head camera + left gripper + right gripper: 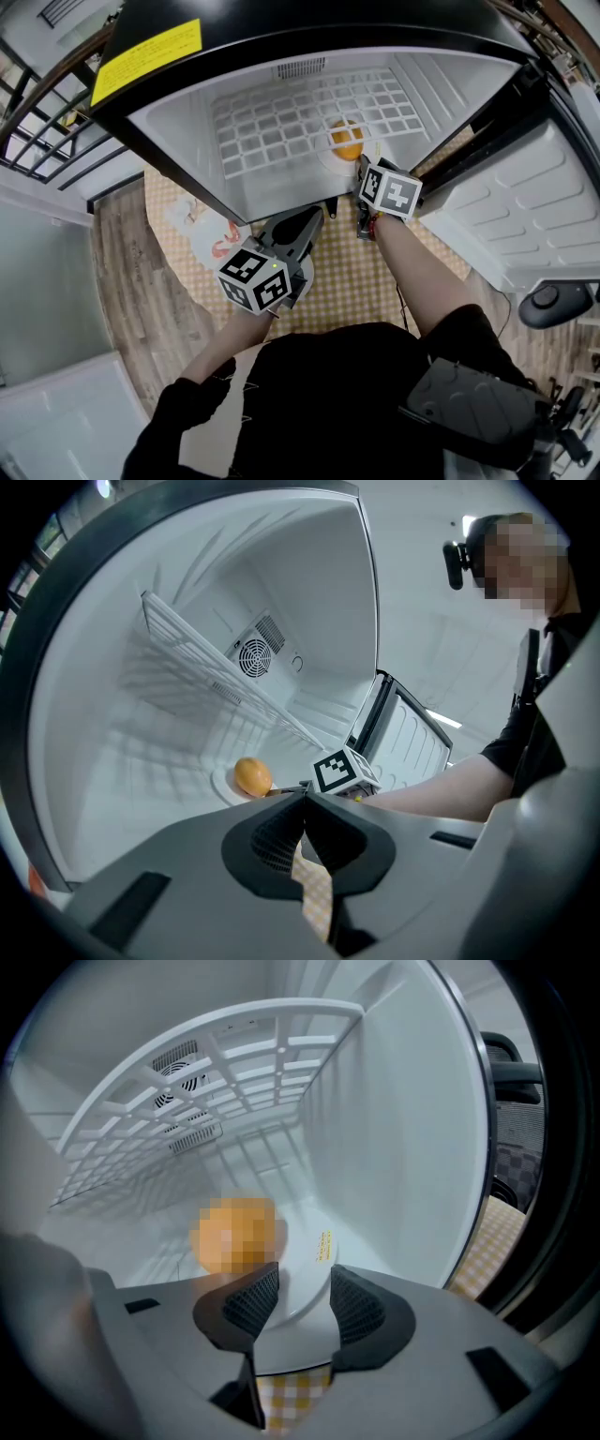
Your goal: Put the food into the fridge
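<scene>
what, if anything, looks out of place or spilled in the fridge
Nothing stands out. The orange sits on its white plate on the floor of the open fridge; nothing looks spilled, tipped or damaged.

No wording can be read anywhere. A yellow label (147, 58) with red print sits on the far left of the fridge (309, 23) top, its lettering too small. A tiny yellow sticker (323, 1246) on the plate (302, 1290) rim is illegible. Cubes on the left gripper (317, 216) and right gripper (362, 167) bear black-and-white square code patterns, no letters.
</scene>
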